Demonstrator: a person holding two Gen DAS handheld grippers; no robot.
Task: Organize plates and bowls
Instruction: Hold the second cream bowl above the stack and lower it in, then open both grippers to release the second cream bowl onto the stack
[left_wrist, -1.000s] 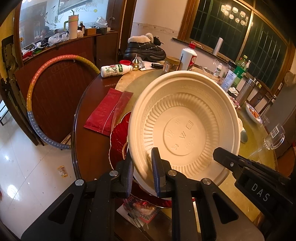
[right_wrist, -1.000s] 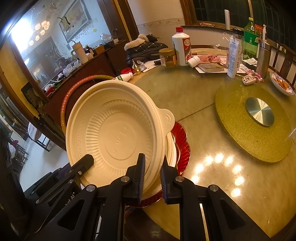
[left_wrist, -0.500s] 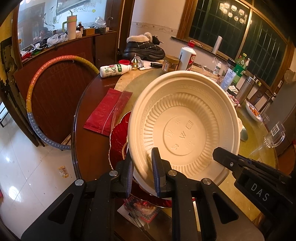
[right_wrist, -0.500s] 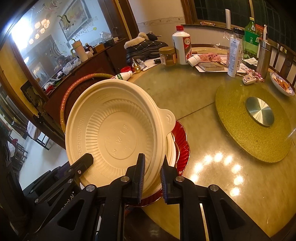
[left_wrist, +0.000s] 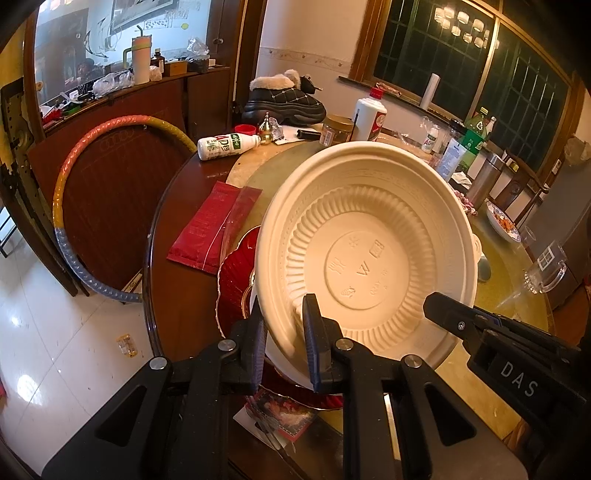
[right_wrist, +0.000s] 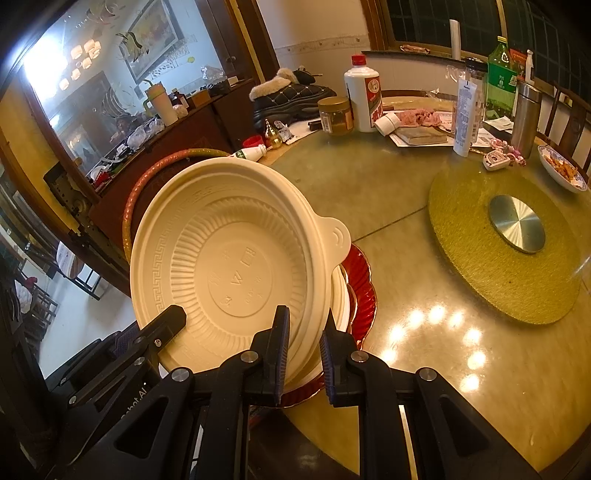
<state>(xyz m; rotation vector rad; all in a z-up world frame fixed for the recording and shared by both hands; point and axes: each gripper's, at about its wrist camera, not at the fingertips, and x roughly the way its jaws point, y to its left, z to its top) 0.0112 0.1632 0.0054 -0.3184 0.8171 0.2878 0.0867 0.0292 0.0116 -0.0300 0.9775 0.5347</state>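
A cream disposable bowl (left_wrist: 365, 254) with a ribbed inside and a small tab handle (right_wrist: 338, 236) is held tilted above a red plate (left_wrist: 232, 280). My left gripper (left_wrist: 282, 332) is shut on the bowl's near rim. My right gripper (right_wrist: 303, 343) is shut on the same bowl (right_wrist: 229, 273) at its right rim. More cream and white dishes are stacked under it on the red plate (right_wrist: 364, 295), mostly hidden by the bowl.
The round table (right_wrist: 406, 192) carries a woven lazy-Susan mat (right_wrist: 517, 236), a white liquor bottle (right_wrist: 364, 96), a jar, a green bottle, a steel flask, and a snack dish (right_wrist: 563, 173). A red packet (left_wrist: 214, 225) and a lying bottle (left_wrist: 227, 144) sit left. A hoop (left_wrist: 70, 177) leans beside the table.
The bowl has tilted and shifted very slightly in the two grippers. Both grippers stay shut on its rim in nearly the same place.
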